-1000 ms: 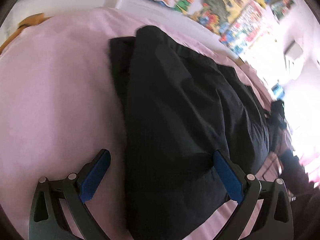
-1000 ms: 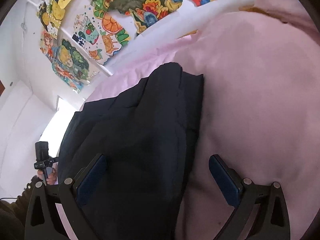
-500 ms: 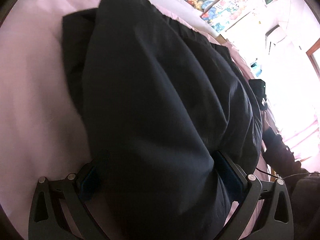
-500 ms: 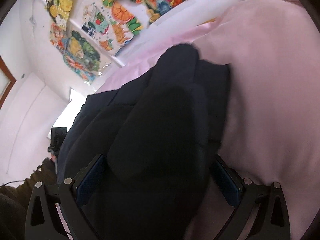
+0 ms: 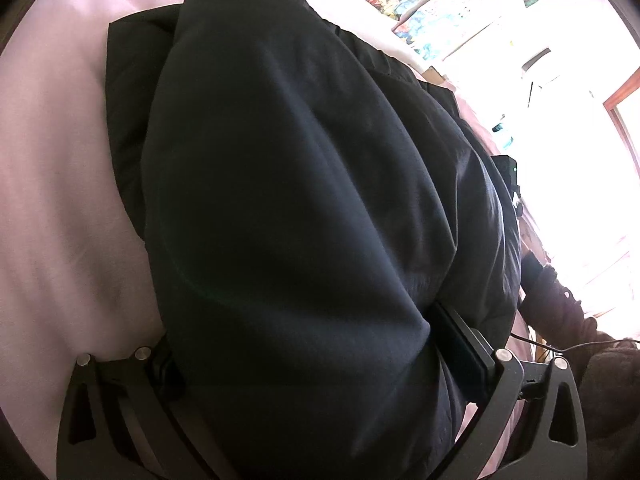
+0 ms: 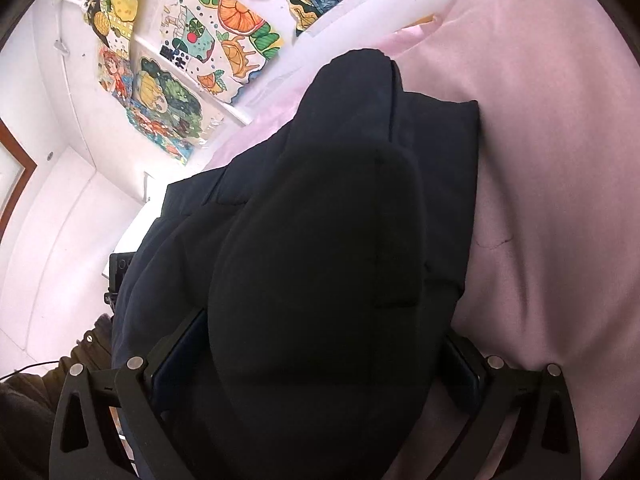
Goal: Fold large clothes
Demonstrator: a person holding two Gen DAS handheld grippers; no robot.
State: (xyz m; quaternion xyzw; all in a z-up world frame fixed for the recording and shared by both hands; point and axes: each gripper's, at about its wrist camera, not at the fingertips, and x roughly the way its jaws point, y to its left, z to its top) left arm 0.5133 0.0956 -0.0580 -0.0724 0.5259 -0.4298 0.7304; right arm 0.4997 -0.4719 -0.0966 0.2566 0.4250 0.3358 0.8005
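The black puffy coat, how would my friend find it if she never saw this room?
Look for the big pink bed sheet under the wall of colourful drawings. The coat lies bunched in the middle of it, its near end between both grippers' fingers. It is the only dark, quilted thing on all that pink.
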